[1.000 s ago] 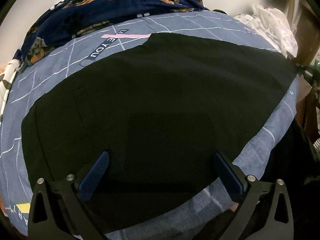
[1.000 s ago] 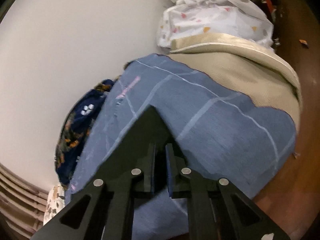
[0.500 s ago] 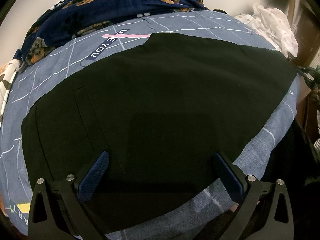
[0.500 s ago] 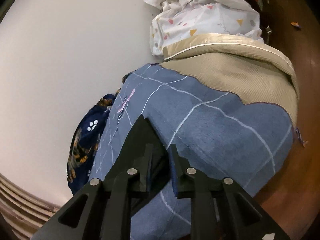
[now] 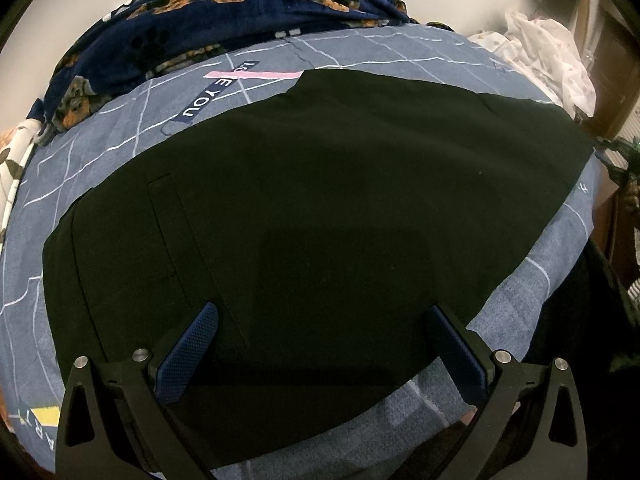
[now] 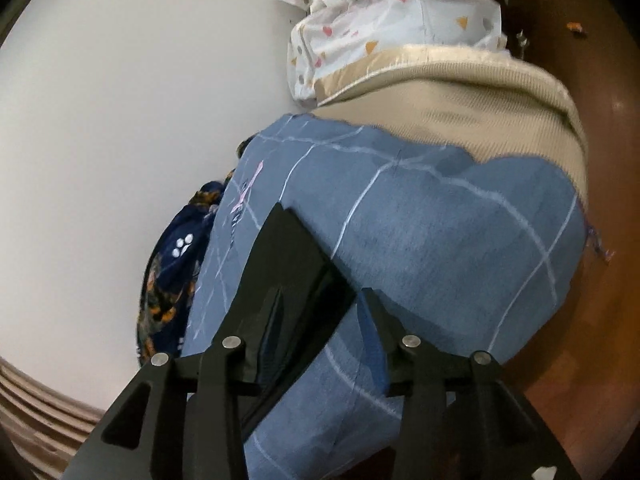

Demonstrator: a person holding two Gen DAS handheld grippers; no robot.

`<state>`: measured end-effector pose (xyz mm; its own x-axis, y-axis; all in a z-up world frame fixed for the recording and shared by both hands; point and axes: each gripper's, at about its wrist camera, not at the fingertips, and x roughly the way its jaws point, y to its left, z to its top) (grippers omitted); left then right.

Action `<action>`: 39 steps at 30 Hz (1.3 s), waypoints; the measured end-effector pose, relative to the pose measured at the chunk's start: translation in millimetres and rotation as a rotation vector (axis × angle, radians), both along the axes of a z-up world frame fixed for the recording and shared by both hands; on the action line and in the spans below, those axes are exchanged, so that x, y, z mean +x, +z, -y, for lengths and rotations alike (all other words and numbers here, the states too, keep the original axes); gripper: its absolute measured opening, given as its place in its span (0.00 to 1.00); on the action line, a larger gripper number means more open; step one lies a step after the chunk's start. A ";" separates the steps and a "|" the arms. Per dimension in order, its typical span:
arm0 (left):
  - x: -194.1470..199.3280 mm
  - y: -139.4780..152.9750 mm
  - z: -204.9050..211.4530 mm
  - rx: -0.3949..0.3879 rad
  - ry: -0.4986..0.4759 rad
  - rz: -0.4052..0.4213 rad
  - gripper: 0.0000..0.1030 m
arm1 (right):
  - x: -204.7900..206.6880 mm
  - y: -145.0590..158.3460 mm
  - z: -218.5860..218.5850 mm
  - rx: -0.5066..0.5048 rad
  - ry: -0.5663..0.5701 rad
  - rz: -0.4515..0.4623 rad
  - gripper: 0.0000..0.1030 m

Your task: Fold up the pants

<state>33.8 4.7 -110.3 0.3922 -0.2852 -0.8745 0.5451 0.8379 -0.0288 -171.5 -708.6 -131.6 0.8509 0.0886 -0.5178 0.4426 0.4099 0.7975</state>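
Observation:
Black pants [image 5: 320,216] lie flat across a blue checked bedsheet [image 5: 120,136], folded lengthwise, with a back pocket seam at the left. My left gripper [image 5: 320,344] hovers over the pants' near edge, jaws wide open and empty. In the right wrist view a corner of the pants [image 6: 288,256] lies on the sheet [image 6: 440,240] at the bed's end. My right gripper [image 6: 320,304] is open, its left finger over that corner, the fabric no longer pinched.
A navy dog-print blanket [image 5: 224,12] is bunched along the far side of the bed. White patterned bedding [image 5: 548,52] is piled at the far right, on a beige mattress [image 6: 460,100]. A brown wooden floor [image 6: 600,340] lies beyond the bed's end, and a white wall [image 6: 120,120] behind.
My right gripper has opened from shut on the pants' corner and let the fabric go. The left gripper and the pants have hardly moved.

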 end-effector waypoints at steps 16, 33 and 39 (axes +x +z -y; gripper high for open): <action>-0.8 -0.3 -0.4 -0.011 0.005 0.001 1.00 | 24.7 3.9 -13.4 -0.037 0.014 -0.009 0.42; 0.1 0.0 -1.0 -0.019 0.016 0.014 1.00 | 54.0 7.1 -27.3 0.030 0.063 0.007 0.52; -0.1 -0.5 0.1 -0.016 0.021 0.019 1.00 | 59.8 7.9 -20.7 0.024 0.015 -0.019 0.52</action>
<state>33.7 4.6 -110.8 0.4146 -0.2907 -0.8623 0.5281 0.8486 -0.0322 -111.7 -687.9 -123.7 0.8393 0.1135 -0.5317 0.4521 0.3975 0.7985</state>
